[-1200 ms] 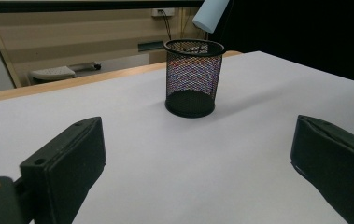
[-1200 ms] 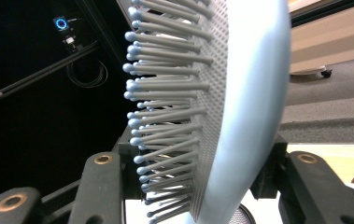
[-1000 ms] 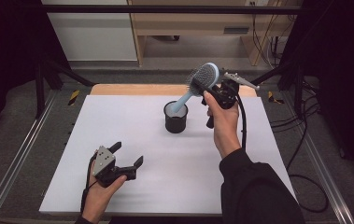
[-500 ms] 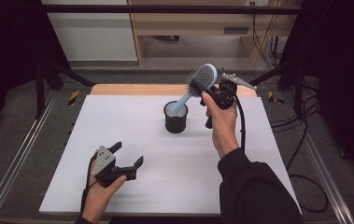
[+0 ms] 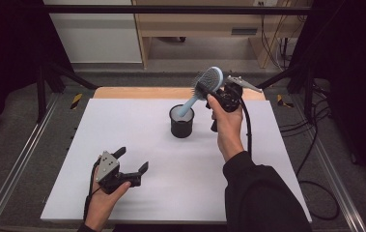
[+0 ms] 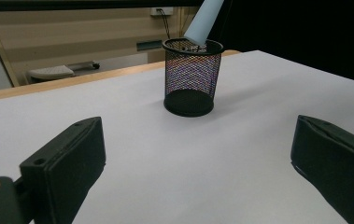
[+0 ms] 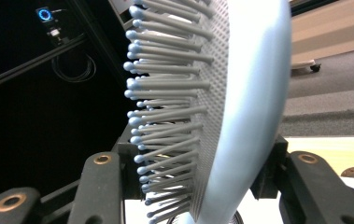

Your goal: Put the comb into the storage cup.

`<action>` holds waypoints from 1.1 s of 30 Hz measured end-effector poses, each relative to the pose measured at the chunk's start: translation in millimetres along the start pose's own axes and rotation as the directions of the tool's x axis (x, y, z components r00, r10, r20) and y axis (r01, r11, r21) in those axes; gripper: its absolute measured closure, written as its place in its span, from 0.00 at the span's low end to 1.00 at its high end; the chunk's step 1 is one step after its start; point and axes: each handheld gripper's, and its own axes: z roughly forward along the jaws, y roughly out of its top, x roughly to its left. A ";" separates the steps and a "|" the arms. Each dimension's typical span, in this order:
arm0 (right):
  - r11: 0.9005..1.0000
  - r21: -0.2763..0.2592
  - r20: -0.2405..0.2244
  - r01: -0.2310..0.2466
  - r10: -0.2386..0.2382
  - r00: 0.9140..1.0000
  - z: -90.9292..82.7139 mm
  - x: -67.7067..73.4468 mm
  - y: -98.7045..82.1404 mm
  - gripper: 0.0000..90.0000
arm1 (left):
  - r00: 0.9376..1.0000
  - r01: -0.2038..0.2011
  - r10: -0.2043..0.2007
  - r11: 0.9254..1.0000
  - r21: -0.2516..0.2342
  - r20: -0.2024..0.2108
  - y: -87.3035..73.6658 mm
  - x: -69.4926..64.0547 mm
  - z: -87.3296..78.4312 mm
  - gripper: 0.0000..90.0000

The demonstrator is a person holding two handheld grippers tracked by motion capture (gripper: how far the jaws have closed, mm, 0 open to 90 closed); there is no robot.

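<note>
1. The light-blue hairbrush (image 5: 204, 87) is tilted, its handle slanting down into the black mesh cup (image 5: 181, 122), its head uppermost.
2. The brush head is clamped between the right gripper (image 5: 219, 94) jaws, bristles against one pad.
3. The left gripper (image 5: 131, 163) is held open on the white table (image 5: 122, 121), well apart from the cup.

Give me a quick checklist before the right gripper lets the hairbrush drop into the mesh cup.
1. Right gripper clamped on the hairbrush head: ok.
2. Handle tip inside the mesh cup rim: ok, seen in the left gripper view.
3. Handle touching the cup's bottom: cannot tell.
4. Cup upright on the white table: ok.
5. Left gripper open, apart from the cup: ok.
6. Brush upright: not ok, it leans, so the cup might tip on release.
</note>
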 end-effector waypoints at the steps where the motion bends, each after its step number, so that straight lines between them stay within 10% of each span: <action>1: 1.000 0.003 0.004 0.001 -0.001 1.000 2.1 -0.9 -1.3 0.56 | 1.000 -0.001 0.001 1.000 -0.001 -0.001 0.1 0.3 -0.2 0.04; 33: 0.996 0.070 0.081 0.058 -0.064 0.995 32.5 -2.4 -28.5 0.55 | 1.000 0.005 -0.005 1.000 -0.003 0.003 0.2 2.6 -0.3 0.04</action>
